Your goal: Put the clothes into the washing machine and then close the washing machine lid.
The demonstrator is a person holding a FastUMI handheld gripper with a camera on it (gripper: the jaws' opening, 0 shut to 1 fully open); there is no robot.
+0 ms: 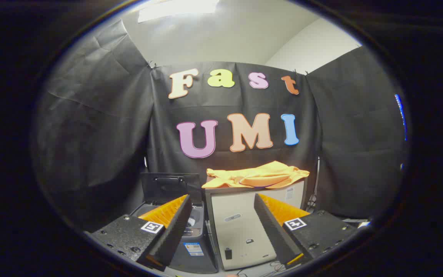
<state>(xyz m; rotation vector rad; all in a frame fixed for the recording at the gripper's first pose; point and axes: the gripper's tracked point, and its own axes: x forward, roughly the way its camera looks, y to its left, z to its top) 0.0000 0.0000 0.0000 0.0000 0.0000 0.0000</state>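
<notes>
Straight ahead, the gripper (221,219) has its two fingers spread wide apart at the bottom of the frame, with nothing between them. Each finger (167,227) carries a small square marker on its upper face. Yellow clothes (258,176) lie in a loose, rumpled heap a little right of center, on top of a pale cabinet (240,231). Heap spreads across most of the cabinet top and droops slightly over the front edge. Cabinet front shows in the gap between the fingers, beyond their tips; a small dark fitting sits low on that front. Just left of the cabinet, lower center-left of the frame, stands the washing machine (192,246), dark bodied, partly hidden behind the left finger. Its lid (170,187) is raised, standing upright at the back, a handle visible near the lid's top edge. Part of the tub opening shows under the lid; contents cannot be made out. Washing machine and cabinet stand side by side, close together; whether they touch is unclear. Clothes are well beyond the fingertips, untouched. Dark cloth wall (98,134) backs everything, with a pale ceiling (225,34) across the top of the frame. Some cables (273,266) trail on the floor at the cabinet's foot.
</notes>
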